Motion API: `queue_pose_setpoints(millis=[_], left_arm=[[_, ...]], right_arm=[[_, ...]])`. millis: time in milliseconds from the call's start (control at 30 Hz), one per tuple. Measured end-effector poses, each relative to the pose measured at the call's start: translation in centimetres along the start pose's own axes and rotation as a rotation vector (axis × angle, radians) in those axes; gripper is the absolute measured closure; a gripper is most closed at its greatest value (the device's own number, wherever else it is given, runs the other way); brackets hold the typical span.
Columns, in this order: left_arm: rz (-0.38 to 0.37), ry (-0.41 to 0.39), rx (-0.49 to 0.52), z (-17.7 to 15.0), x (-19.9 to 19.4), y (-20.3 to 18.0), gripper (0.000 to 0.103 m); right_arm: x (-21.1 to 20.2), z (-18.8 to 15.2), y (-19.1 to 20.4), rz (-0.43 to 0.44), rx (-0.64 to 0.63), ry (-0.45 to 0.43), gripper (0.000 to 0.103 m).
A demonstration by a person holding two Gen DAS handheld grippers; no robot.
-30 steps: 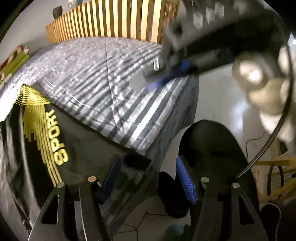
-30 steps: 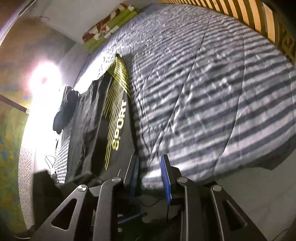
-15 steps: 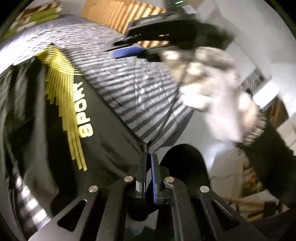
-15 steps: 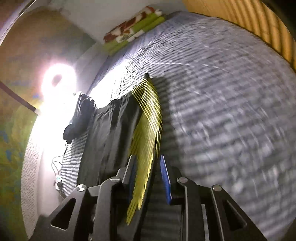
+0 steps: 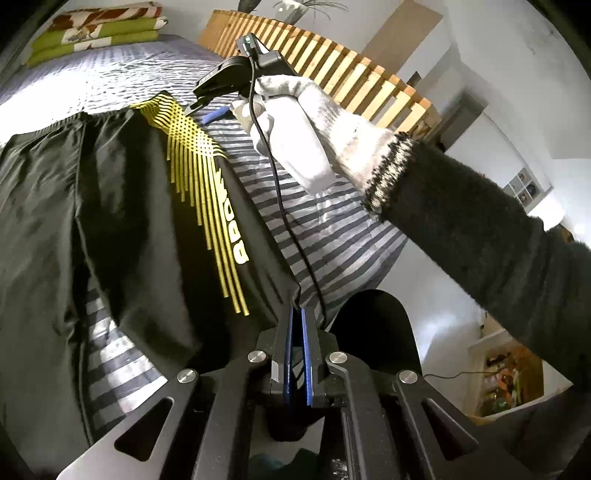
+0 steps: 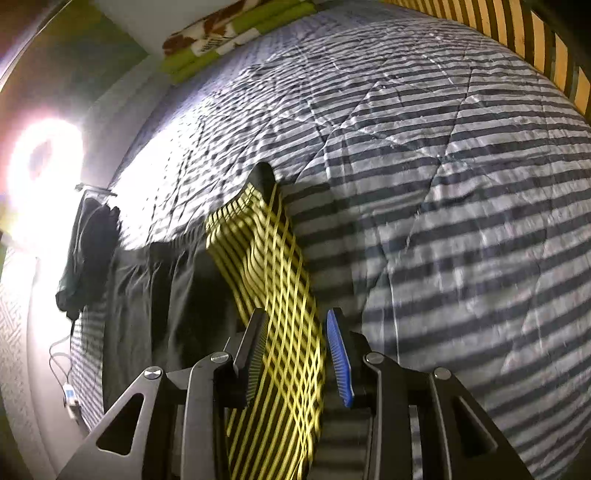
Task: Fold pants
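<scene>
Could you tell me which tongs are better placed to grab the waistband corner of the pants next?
Right. The right tongs straddle the yellow-striped side of the pants near the waistband, jaws opening, while the left tongs are already shut on the cuff.

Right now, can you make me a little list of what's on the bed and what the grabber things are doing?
bed cover: striped quilt
clothes: black pants with yellow stripes, spread on the quilt
left hand-held gripper: shut on a pants edge
right hand-held gripper: jaws opening over the yellow stripes
glove: white, on the right hand
far corner: folded green blankets
</scene>
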State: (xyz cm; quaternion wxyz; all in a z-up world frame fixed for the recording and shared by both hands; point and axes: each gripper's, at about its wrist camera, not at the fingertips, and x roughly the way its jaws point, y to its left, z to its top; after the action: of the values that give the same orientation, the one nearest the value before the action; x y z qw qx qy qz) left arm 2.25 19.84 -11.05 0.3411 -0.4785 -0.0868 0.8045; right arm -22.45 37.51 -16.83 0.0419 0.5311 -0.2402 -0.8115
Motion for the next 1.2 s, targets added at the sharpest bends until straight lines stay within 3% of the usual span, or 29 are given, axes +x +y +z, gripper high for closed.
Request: queue_pose_setpoints(millis=[167, 233, 533, 833, 967, 1200], left_arm=[[0.005, -0.026, -0.034, -0.6, -1.4, 1.7, 0.099], [0.011, -0.034, -0.054, -0.9, -1.9, 2.6, 0.099], [0.016, -0.097, -0.145, -4.1, -5.9, 6.6, 0.099], [0.061, -0.24, -0.324, -10.1, -13.7, 13.5, 0.101], [0.087, -0.286, -0.411, -13.1, -16.9, 16.9, 0.101], [0.138, -0.343, -0.546, -17.8, -20.7, 22.7, 0.101]], right_arm=[[1.8, 0.7, 0.8, -0.035, -0.004, 0.022, 0.074], [2.1, 0.7, 1.1, -0.048, -0.001, 0.027, 0.096], [-1.2, 1.5, 6.8, -0.127, -0.088, -0.069, 0.101], [-1.2, 0.6, 21.0, -0.17, -0.265, -0.107, 0.101], [2.5, -0.6, 27.9, -0.22, -0.358, -0.078, 0.101], [9.9, -3.1, 35.3, -0.276, -0.444, -0.001, 0.101]])
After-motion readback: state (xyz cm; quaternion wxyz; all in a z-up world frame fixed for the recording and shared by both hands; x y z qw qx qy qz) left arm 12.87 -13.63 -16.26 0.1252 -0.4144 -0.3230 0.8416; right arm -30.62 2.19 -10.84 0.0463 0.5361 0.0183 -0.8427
